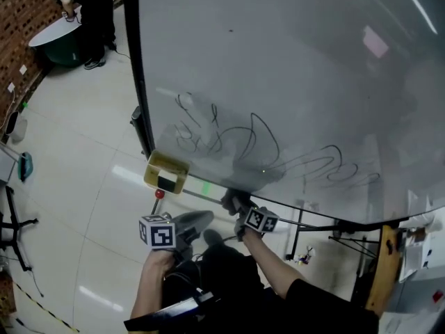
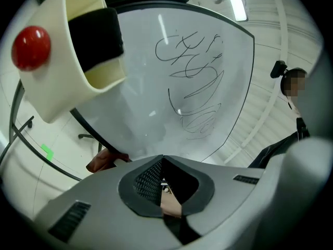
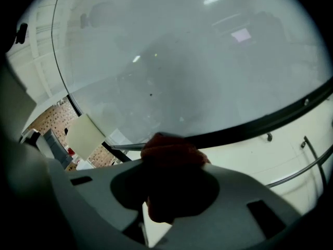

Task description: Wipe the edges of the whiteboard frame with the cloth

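cloth point(image 3: 174, 154) pinched in right gripper point(image 3: 171, 184) at whiteboard frame point(image 3: 260, 122), left gripper point(image 2: 162, 163) jaws together

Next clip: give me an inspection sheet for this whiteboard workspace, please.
Surface: whiteboard, black scribbles across its lower part.
Job's things: dark red cloth pressed on the bottom edge of the black frame.
Clutter: cream holder box with a black eraser and red knob, at the board's lower corner.
Grippers: right hand-held gripper shut on the cloth; left hand-held gripper shut, empty, off the board.
Cables: nothing seen.
Surroundings: glossy white floor, brick wall, a person standing by a round table.
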### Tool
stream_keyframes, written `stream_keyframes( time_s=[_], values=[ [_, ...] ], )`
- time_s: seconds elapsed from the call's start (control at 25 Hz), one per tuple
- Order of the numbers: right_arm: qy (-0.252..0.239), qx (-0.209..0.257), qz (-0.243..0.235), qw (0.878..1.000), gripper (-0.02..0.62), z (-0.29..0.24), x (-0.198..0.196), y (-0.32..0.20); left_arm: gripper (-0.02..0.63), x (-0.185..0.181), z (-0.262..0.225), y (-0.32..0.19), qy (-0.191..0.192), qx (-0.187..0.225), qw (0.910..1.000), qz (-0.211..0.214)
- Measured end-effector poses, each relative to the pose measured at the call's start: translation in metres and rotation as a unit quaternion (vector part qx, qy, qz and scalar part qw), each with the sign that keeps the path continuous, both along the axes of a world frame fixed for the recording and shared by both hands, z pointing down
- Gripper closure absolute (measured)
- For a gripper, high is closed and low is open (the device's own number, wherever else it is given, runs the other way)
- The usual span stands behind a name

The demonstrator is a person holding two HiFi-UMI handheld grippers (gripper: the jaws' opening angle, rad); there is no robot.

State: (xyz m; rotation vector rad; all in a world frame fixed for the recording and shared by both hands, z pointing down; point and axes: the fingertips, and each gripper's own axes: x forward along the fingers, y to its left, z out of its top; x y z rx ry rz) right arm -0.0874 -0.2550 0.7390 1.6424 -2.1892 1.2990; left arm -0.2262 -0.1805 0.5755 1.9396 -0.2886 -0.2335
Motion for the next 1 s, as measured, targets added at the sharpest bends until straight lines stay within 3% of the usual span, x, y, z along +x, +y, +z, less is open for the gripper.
stream_keyframes(
  time_s=[0.56,1.0],
  values=[
    [0.012,-0.017,0.038,0.999,0.492,-0.002,-0.038,-0.01,0.618,-0.068,-0.006,0.016,0.011,0.008,0.9999,-0.004],
    [-0.001,-0.018,0.028,0.999,0.492,0.003,-0.054,-0.013,0.618,-0.071,0.003,0.013,0.009,-0.007,0.9999,-0.011]
  ],
)
